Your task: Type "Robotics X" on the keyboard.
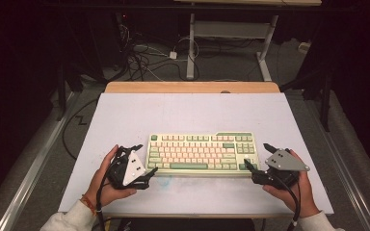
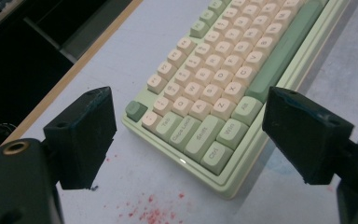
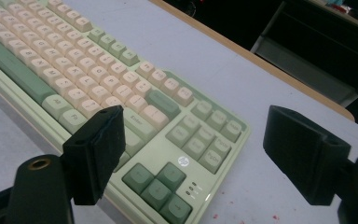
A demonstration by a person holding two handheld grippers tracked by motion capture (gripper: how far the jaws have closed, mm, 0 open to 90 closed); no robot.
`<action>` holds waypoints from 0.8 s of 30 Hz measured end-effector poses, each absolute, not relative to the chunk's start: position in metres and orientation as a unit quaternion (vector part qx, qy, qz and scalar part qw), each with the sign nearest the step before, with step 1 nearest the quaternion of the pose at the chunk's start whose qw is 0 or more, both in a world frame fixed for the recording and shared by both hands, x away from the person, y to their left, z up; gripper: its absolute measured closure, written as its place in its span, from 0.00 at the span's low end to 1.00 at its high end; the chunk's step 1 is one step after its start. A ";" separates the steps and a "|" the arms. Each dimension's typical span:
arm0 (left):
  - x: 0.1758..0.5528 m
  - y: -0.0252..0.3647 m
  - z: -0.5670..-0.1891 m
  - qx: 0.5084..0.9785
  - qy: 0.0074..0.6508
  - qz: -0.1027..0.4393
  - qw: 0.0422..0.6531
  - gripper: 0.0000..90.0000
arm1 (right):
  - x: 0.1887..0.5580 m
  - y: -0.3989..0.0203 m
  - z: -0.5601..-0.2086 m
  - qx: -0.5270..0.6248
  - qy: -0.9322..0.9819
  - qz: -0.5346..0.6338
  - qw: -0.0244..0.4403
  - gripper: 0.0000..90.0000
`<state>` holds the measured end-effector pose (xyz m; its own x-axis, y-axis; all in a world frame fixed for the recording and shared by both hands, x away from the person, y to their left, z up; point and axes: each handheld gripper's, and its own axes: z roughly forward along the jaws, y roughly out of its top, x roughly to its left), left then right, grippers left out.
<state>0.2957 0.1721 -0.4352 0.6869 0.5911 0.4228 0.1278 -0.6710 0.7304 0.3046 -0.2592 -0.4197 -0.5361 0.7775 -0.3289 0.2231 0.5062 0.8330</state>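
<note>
A pale green keyboard (image 1: 202,153) with cream and green keys lies on the white mat, near the front middle. My left gripper (image 1: 143,160) sits at its left end, open, jaws spread on either side of the near left corner of the keyboard (image 2: 214,116). My right gripper (image 1: 258,156) sits at the right end, open, its jaws straddling the arrow-key corner of the keyboard (image 3: 168,154). Neither gripper holds anything. In the gripper views the left gripper (image 2: 191,135) and right gripper (image 3: 196,154) stand just above the keyboard's corners.
The white mat (image 1: 192,115) covers a wooden table (image 1: 192,87); bare mat lies beyond the keyboard. Red specks (image 2: 154,212) mark the mat near the left gripper. Behind the table the floor holds cables (image 1: 144,57) and a desk frame (image 1: 265,53).
</note>
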 end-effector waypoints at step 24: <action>0.291 0.216 -0.475 0.861 0.265 0.304 0.310 0.18 | 0.305 -0.300 -0.455 0.381 0.776 0.358 0.353 0.20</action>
